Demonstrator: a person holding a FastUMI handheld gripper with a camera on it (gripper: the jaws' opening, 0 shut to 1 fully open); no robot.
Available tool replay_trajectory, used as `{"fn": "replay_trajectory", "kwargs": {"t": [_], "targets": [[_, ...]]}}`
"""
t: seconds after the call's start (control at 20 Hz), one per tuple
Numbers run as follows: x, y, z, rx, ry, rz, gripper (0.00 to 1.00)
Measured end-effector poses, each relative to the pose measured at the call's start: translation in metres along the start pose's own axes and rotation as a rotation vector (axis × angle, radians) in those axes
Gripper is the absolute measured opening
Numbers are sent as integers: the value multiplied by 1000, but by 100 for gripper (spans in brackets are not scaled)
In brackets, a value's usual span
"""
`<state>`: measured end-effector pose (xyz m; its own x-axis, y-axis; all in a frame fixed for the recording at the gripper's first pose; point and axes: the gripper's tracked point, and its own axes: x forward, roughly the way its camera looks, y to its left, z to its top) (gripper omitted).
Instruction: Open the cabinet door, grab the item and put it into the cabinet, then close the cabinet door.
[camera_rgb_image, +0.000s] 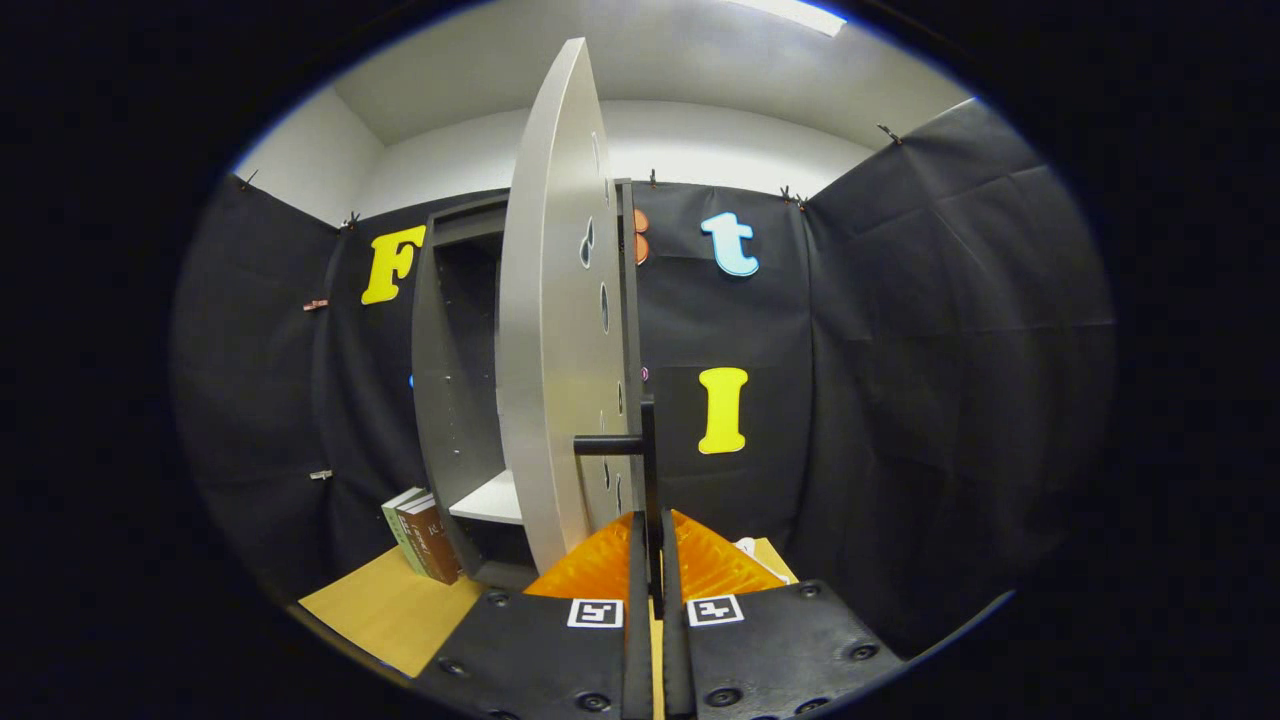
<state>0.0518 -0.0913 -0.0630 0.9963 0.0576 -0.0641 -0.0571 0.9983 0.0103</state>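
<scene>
Tabletop (380, 610): books (425, 535) are being stood beside the cabinet (450, 400). Cabinet door (545, 330) is being held ajar; its handle (648, 470) is being pinched by the nearly closed gripper (655, 545).

Black cloth (900, 330) lines the booth walls on the left, far and right sides, pinned along its top edge by small clips (888, 131). Above it, white wall (720, 140) and ceiling with a light panel (795, 14) at the far right. A tan tabletop (390, 605) lies near, lower left. Small clips (316, 304) also sit on the left cloth.
</scene>
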Motion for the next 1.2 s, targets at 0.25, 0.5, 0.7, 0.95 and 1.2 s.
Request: {"fn": "replay_trajectory", "kwargs": {"t": [0.25,0.5,0.7,0.95,1.2], "targets": [[-9,-9,9,-37,-47,-52,9],[-10,-6,18,-89,-108,-31,9],[-14,22,1,-68,-49,72,9],[-26,55,-31,-49,85,200,10],[-21,81,-91,-89,282,239,11]]}}
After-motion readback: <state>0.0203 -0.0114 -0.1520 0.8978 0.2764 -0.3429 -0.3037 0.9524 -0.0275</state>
